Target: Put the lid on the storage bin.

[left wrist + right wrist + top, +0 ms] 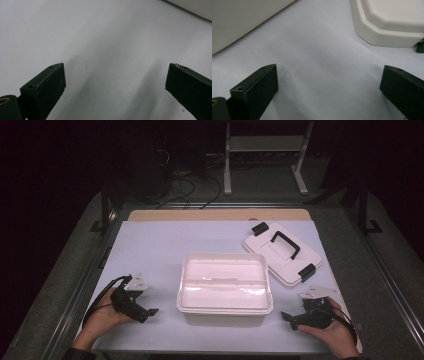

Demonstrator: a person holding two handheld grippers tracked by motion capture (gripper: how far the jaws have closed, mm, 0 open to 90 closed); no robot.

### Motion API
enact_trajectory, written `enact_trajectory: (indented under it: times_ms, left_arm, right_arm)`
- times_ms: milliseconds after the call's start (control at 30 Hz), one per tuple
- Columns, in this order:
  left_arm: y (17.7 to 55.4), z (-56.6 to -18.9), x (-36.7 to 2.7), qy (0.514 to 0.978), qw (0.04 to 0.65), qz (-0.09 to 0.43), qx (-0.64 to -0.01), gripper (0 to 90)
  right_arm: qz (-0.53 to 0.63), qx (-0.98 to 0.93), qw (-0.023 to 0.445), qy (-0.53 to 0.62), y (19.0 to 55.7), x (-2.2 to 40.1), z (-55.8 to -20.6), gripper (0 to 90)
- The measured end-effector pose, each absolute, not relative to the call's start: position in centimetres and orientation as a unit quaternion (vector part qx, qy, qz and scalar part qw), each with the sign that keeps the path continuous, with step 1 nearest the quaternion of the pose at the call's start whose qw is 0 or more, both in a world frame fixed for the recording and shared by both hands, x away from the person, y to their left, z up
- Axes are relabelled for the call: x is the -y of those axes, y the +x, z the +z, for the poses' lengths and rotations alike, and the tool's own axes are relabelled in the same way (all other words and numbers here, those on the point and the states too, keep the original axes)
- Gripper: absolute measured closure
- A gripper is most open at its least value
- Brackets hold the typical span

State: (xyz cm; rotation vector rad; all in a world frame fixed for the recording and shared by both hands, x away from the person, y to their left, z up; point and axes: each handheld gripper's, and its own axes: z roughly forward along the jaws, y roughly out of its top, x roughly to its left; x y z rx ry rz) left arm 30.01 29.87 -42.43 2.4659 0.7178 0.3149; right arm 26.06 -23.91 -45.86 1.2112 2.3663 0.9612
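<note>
An open white plastic box (pixel 225 289) stands in the middle of the table, with a clear inner tray in it. Its white lid (pixel 282 253), with a black handle and black latches, lies flat behind and to the right of it. My left gripper (pixel 148 312) rests low on the table left of the box, open, with nothing between its jaws (pixel 115 82). My right gripper (pixel 286 317) rests right of the box, open and empty (pixel 329 82). In the right gripper view, the box wall (pixel 242 22) is at upper left and the lid's corner (pixel 387 22) at upper right.
The white table sheet (pixel 150 250) has free room at the left and the back. A wooden strip (pixel 215 215) edges the far side. Beyond it are cables and a white metal stand (pixel 265 150) on the dark floor.
</note>
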Motion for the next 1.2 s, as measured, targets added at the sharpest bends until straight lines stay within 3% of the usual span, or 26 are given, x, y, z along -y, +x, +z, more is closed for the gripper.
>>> enact_trajectory:
  times_ms: [100,200,267,400,633,700,867,1200]
  left_arm:
    - [29.8,-43.0,-29.9,0.915,0.278,0.119,-0.266,2.3]
    - [29.7,-43.4,-29.8,0.915,0.281,0.115,-0.264,2.3]
    - [29.6,-43.8,-29.8,0.916,0.281,0.108,-0.263,2.2]
    - [29.6,-44.2,-30.2,0.910,0.298,0.102,-0.271,1.5]
    - [29.2,-45.3,-31.3,0.887,0.357,0.109,-0.273,0.0]
    - [29.2,-45.3,-31.3,0.887,0.356,0.110,-0.272,0.0]
    - [29.2,-45.3,-31.3,0.886,0.357,0.109,-0.274,0.0]
    - [29.2,-45.3,-31.3,0.886,0.357,0.109,-0.274,0.0]
  right_arm:
    - [0.328,-0.828,0.153,0.428,26.1,23.8,-45.6,3.9]
    - [0.325,-0.834,0.150,0.421,26.1,23.8,-45.1,17.7]
    - [0.321,-0.834,0.152,0.421,26.1,23.7,-44.9,17.5]
    - [0.309,-0.839,0.147,0.422,26.3,23.8,-44.4,31.4]
    - [0.291,-0.837,0.147,0.439,27.1,23.8,-43.4,34.0]
    - [0.291,-0.837,0.148,0.440,27.4,23.8,-42.9,37.7]
    - [0.295,-0.832,0.151,0.444,28.6,23.8,-41.4,32.8]
    - [0.296,-0.827,0.146,0.455,32.3,24.1,-39.1,35.4]
